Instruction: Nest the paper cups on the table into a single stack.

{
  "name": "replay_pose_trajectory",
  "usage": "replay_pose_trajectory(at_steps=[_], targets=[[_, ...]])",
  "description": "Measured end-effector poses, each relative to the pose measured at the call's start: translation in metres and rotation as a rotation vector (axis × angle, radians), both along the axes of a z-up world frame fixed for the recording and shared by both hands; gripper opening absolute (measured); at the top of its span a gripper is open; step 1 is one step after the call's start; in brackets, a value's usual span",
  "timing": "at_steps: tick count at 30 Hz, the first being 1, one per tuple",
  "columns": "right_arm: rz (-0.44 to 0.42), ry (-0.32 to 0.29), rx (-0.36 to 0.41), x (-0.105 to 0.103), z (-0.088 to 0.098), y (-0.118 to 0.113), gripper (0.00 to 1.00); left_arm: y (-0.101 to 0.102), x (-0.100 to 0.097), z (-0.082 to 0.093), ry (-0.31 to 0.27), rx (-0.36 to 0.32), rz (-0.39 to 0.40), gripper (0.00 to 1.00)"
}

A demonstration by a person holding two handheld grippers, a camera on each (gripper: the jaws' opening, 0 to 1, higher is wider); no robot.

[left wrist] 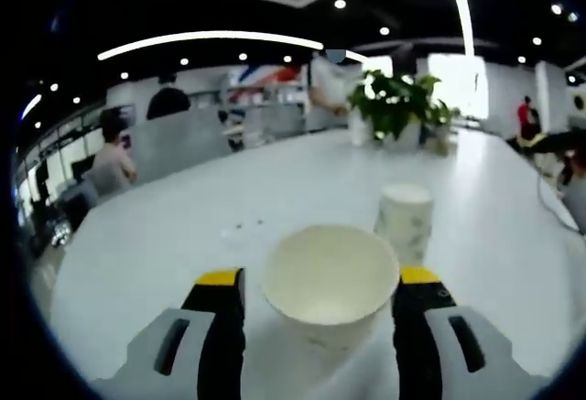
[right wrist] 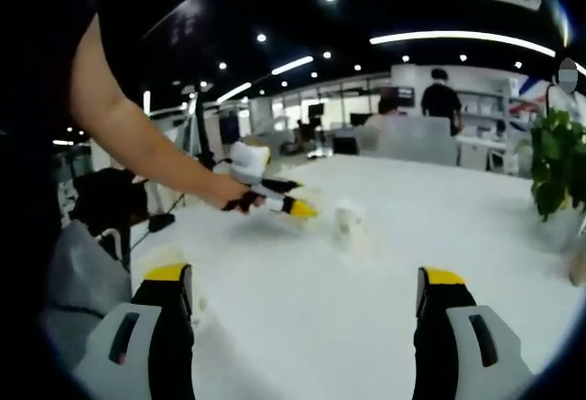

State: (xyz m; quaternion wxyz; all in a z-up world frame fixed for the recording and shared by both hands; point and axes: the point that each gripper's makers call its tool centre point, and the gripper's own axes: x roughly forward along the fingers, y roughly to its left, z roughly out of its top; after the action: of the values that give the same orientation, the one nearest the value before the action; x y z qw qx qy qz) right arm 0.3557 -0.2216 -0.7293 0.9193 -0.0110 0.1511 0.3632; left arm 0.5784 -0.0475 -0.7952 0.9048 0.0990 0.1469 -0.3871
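Note:
A white paper cup (left wrist: 331, 304) stands mouth up between the jaws of my left gripper (left wrist: 320, 275), which close in on its rim from both sides. A second paper cup (left wrist: 405, 221), with a faint print, stands on the white table (left wrist: 183, 235) just beyond it to the right. In the right gripper view a person's arm holds the left gripper (right wrist: 295, 204) low over the table, beside a blurred cup (right wrist: 349, 225). My right gripper (right wrist: 304, 274) hangs open over bare table with nothing between its jaws.
A potted plant (left wrist: 396, 102) stands at the table's far end, and it also shows as the plant (right wrist: 554, 167) at the right edge. People sit and stand at desks in the background. A grey bag (right wrist: 78, 295) lies at the table's near left.

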Motion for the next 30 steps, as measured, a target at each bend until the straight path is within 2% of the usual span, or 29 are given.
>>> replay_pose_trajectory(at_steps=[4, 5, 7, 17, 21, 26, 30], targets=[[0.002, -0.001, 0.006, -0.003, 0.002, 0.0, 1.0, -0.001, -0.002, 0.0, 0.008, 0.007, -0.009, 0.51], [0.001, 0.001, 0.005, -0.004, 0.001, 0.0, 1.0, -0.001, -0.003, -0.001, 0.028, -0.005, 0.002, 0.51], [-0.002, 0.002, 0.004, -0.004, 0.0, -0.001, 1.0, 0.001, -0.002, -0.002, 0.026, 0.009, 0.013, 0.47], [-0.003, 0.016, 0.011, -0.007, -0.003, 0.002, 1.0, 0.004, 0.0, -0.001, 0.027, -0.004, 0.012, 0.46], [0.002, 0.02, 0.021, -0.007, -0.003, 0.006, 1.0, 0.005, 0.002, 0.007, 0.031, -0.04, 0.007, 0.46], [0.008, 0.018, 0.023, -0.005, -0.004, 0.009, 1.0, 0.006, 0.003, 0.016, 0.023, -0.039, 0.002, 0.45], [0.01, 0.017, 0.024, -0.005, -0.003, 0.009, 1.0, 0.005, 0.007, 0.031, 0.037, -0.065, -0.013, 0.45]])
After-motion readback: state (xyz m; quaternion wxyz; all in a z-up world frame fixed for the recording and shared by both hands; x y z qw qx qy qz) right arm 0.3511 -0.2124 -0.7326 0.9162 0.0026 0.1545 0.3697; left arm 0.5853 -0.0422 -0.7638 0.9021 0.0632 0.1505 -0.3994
